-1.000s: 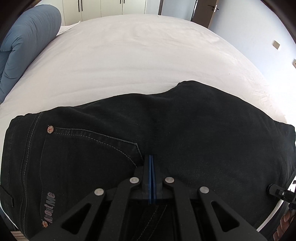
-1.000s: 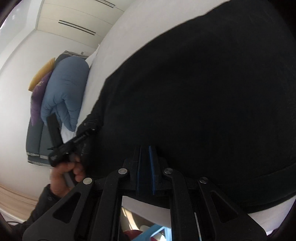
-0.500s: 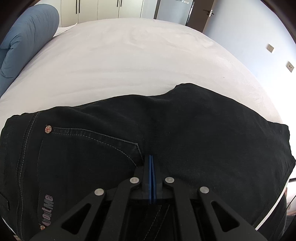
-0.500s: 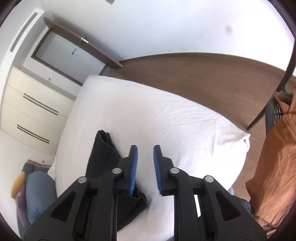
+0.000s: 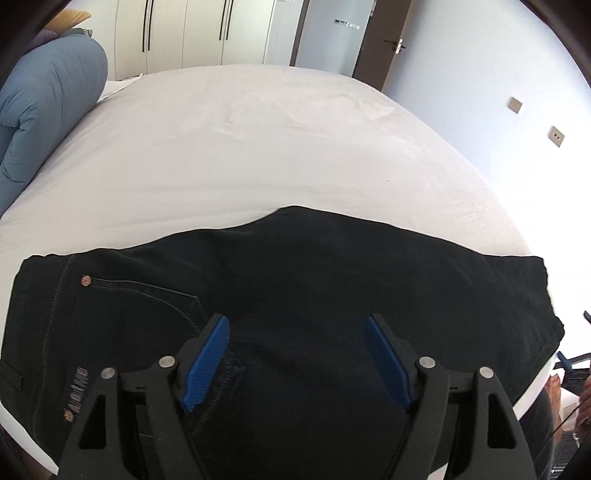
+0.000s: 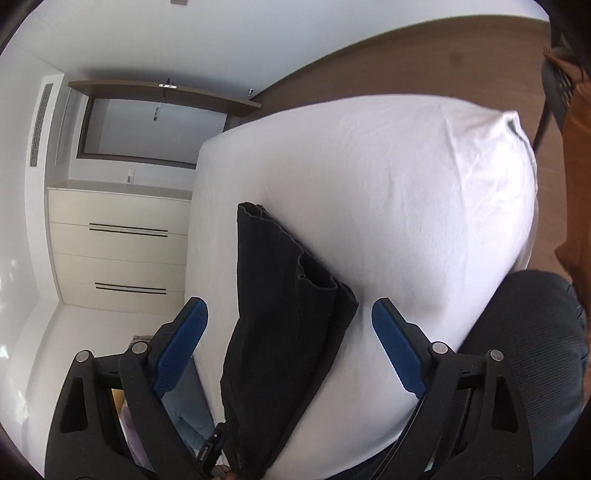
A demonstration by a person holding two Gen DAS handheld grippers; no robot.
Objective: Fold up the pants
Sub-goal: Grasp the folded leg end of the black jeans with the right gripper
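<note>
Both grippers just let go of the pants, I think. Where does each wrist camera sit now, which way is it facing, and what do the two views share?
Left wrist: above the black pants, looking down across the bed toward the wardrobe; left gripper opening, nothing between its jaws.
Right wrist: past the pants' hem end, rolled sideways, facing along them toward the doorway; right gripper opening, clear of the cloth.
Shared: pants, bed, wardrobe.

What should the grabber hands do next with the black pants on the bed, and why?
Probably lift both away and check the fold. The pants lie flat, doubled over on the white bed, hems stacked at one end. The left gripper and right gripper are both opening with no cloth pinched between the pads, so the pants look let go. One more fold may follow.
</note>
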